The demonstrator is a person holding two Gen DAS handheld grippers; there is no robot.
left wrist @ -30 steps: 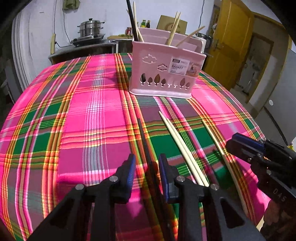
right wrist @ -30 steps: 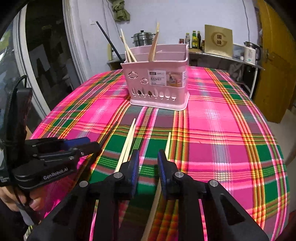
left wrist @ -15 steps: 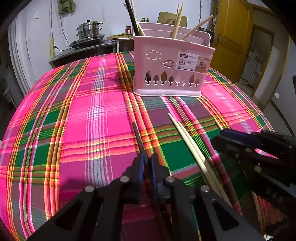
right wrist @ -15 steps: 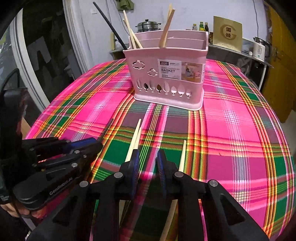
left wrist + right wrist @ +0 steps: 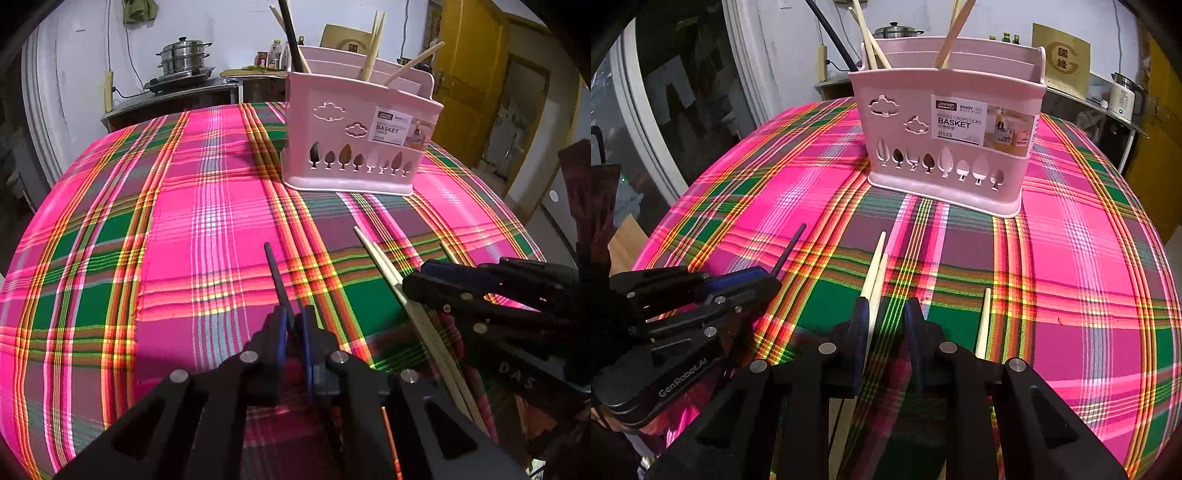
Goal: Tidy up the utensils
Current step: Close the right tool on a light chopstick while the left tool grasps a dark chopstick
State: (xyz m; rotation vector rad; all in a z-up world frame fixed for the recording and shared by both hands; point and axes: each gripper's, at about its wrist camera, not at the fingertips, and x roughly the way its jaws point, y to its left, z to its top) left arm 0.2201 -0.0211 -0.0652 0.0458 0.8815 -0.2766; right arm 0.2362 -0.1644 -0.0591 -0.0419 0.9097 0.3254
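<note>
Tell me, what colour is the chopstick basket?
Pale pink basket, with cloud and tree cut-outs; clearest in the right wrist view.

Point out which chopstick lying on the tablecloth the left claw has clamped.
The dark chopstick, the only black one on the cloth; the left claw is shut on it. The pale pair and the single pale one lie unclamped.

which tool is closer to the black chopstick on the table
Left. The left tool is shut on the black chopstick; the right tool stands apart from it, over the pale chopsticks.

Cloth [image 5: 207,221] left of basket [image 5: 354,147] free; chopsticks [image 5: 875,280] lie before it
</note>
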